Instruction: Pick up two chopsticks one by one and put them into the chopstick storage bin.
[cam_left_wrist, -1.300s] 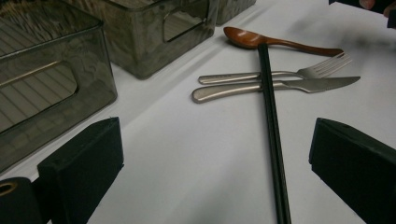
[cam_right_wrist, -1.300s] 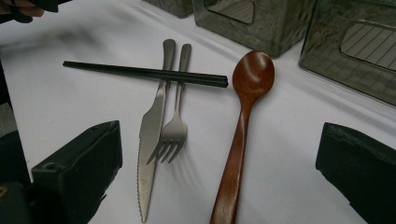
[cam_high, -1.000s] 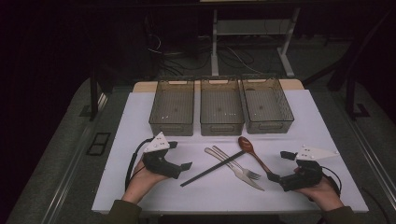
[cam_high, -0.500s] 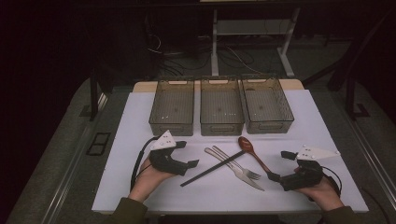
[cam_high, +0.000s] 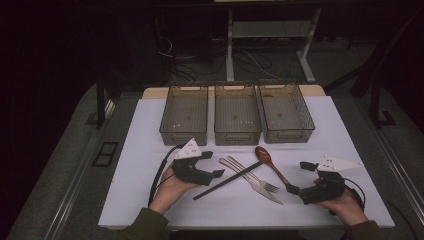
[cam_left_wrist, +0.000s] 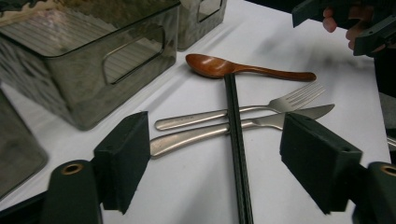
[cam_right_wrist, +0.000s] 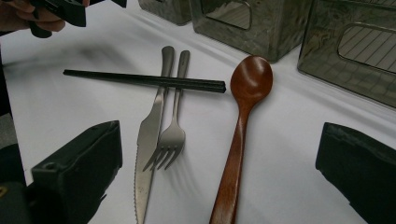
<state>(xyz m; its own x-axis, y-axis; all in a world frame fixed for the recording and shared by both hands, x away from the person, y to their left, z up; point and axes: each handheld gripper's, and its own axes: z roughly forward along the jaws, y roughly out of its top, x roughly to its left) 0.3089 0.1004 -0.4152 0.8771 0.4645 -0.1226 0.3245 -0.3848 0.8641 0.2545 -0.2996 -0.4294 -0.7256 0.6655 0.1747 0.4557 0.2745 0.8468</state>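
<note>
While the left gripper (cam_left_wrist: 212, 163), jaws parted and just been closing, straddles the black chopsticks (cam_left_wrist: 236, 140) lying across the fork (cam_left_wrist: 243, 109) and knife (cam_left_wrist: 243, 128), the grasp is beginning; next, pinch squarely; the right gripper (cam_right_wrist: 219, 172) waits open.

A: What's the left gripper (cam_high: 214, 164) going for?

B: The black chopsticks (cam_high: 227, 180), a slim dark pair lying flat and pressed together on the white sheet, just below the centre of the high view. They slant from lower left up to the right.

A: And in the left gripper view?

B: There the chopsticks (cam_left_wrist: 236, 140) run straight up the middle of the frame, across the handles of the fork (cam_left_wrist: 243, 109) and knife (cam_left_wrist: 243, 128); their far tip touches the wooden spoon (cam_left_wrist: 233, 69). The jaws have just been closing, one each side, not touching them.
</note>
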